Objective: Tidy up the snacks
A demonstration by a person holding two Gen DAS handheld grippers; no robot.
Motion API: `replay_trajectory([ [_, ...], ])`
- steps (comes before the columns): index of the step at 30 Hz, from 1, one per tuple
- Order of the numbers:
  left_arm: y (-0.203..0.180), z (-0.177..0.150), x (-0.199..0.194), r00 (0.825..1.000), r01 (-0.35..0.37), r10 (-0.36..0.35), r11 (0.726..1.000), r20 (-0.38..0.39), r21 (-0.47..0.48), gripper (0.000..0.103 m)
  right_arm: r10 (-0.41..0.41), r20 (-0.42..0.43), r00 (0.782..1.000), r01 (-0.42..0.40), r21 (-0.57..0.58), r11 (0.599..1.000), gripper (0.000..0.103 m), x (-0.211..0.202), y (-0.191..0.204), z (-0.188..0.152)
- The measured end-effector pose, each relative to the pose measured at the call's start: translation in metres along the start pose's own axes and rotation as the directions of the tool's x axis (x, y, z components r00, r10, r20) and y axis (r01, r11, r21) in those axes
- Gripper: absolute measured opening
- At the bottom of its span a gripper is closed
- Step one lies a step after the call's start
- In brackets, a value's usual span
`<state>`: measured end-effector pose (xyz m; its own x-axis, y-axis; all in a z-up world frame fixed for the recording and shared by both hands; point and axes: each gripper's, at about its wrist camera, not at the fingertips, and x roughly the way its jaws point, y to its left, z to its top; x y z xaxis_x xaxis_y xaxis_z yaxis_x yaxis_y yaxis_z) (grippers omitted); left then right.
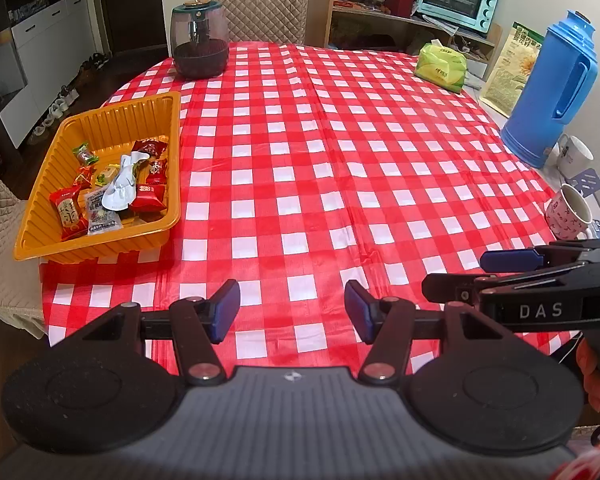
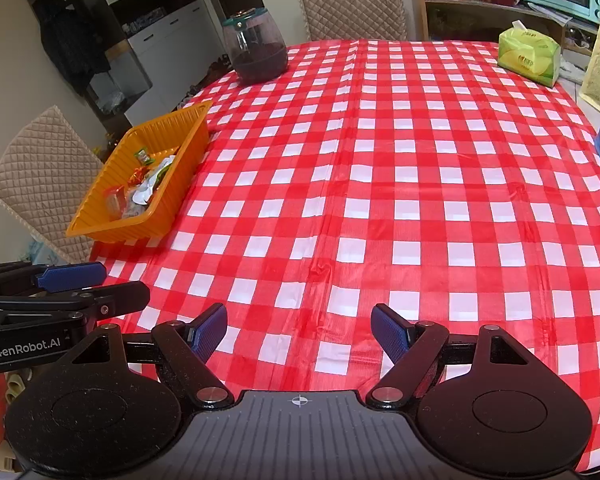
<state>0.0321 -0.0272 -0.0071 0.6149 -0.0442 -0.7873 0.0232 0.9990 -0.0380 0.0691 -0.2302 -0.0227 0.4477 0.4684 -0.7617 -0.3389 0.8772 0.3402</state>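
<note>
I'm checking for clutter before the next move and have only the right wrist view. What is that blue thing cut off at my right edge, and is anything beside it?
Observer: It is a blue thermos jug. A white mug and a floral mug stand next to it at the table's edge.
Operator: Is a snack being carried on my left? I see that side only edge-on.
Observer: No. The left gripper is open, with only the checked tablecloth showing between its pads.
</note>
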Motion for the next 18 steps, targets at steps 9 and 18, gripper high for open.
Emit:
replay_trajectory([
  [9, 0.0025, -0.0008, 0.0003, 1.000, -0.002, 0.002, 1.000, -0.003, -0.001, 0.055, 0.001, -0.001, 1.000, -0.001, -0.001, 1.000, 0.079, 0.0013, 0.0012, -0.0012],
  [18, 0.0034, -0.0016, -0.0002, 1.000, -0.002, 0.002, 1.000, -0.003, -0.002, 0.055, 0.006, -0.007, 1.000, -0.006, -0.004, 1.000, 0.079, 0.0038, 0.0021, -0.0007],
])
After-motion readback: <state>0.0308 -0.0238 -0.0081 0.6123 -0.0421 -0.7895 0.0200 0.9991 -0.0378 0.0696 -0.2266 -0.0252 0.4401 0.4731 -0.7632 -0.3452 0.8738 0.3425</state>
